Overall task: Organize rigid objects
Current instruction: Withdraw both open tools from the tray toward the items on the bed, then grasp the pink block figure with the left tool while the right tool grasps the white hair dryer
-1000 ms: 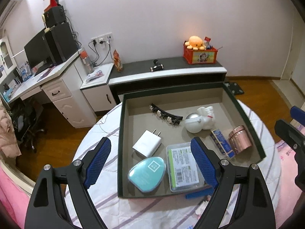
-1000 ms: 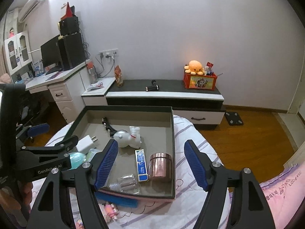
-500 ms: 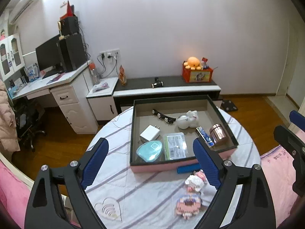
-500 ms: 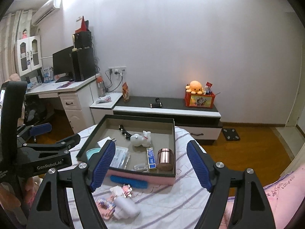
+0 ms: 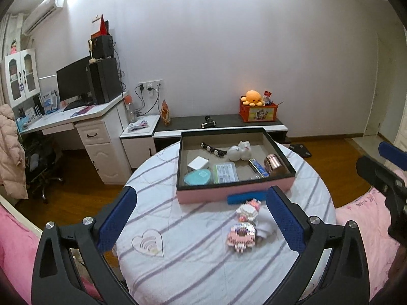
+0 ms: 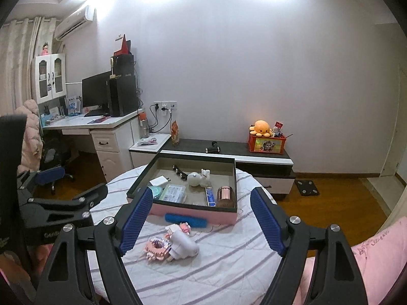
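**Tray nearly filled, three pieces left in front of it**

The pink-walled tray (image 5: 235, 192) sits at the far half of the round worktop (image 5: 198, 254), open side up so things can be dropped in from above. Inside it the goods lie flat and apart: a white charger (image 5: 198, 164) and a teal oval case (image 5: 198, 178) at the tray's left, a clear labelled box (image 5: 225, 172) in its middle, a white figurine (image 5: 239, 151) and a black hair clip (image 5: 213, 150) toward its back wall, a blue tube (image 5: 258, 167) and a copper tin (image 5: 273, 164) at its right.

Just before the tray's front wall lies a blue bar (image 5: 245, 198); nearer than that, two pink block models (image 5: 241, 232) and a white piece (image 6: 184, 246), possibly a small bottle, though blur hides its form. These look not yet sorted.

The left tool (image 5: 201, 221) has nothing between its jaws, which are spreading. The right tool (image 6: 201, 223) is likewise empty and widening, aimed toward the loose pieces before the tray.
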A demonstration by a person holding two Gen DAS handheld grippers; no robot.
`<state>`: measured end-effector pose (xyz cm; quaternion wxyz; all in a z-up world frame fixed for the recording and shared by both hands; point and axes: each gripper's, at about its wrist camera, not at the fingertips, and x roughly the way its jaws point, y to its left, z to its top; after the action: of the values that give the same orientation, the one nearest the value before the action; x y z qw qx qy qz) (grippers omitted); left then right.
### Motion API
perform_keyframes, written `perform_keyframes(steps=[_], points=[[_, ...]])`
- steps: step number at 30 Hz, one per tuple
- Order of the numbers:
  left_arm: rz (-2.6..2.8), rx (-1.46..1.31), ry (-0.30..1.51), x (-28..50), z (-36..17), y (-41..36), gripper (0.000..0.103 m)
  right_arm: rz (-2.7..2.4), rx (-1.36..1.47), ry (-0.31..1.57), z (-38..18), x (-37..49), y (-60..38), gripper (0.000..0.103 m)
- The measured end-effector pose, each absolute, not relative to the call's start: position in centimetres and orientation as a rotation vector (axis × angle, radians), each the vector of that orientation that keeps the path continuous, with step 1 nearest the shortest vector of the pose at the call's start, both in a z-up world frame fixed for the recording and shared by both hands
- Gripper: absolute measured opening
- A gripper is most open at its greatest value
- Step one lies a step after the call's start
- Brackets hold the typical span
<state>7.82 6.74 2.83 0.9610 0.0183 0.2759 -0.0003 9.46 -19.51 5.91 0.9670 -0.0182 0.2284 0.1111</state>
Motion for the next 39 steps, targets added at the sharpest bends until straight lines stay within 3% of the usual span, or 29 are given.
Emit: perform_keyframes(steps=[25, 39], points=[[-0.026, 0.076, 0.63, 8.1, 0.5, 4.9, 0.103, 0.169, -0.012, 0.51, 4.3, 8.7, -21.5, 0.081], [0.02, 0.067, 0.828, 13.5, -5.0, 6.0, 0.103, 0.221, -0.047, 0.736, -1.7, 14.9, -19.1, 0.081]])
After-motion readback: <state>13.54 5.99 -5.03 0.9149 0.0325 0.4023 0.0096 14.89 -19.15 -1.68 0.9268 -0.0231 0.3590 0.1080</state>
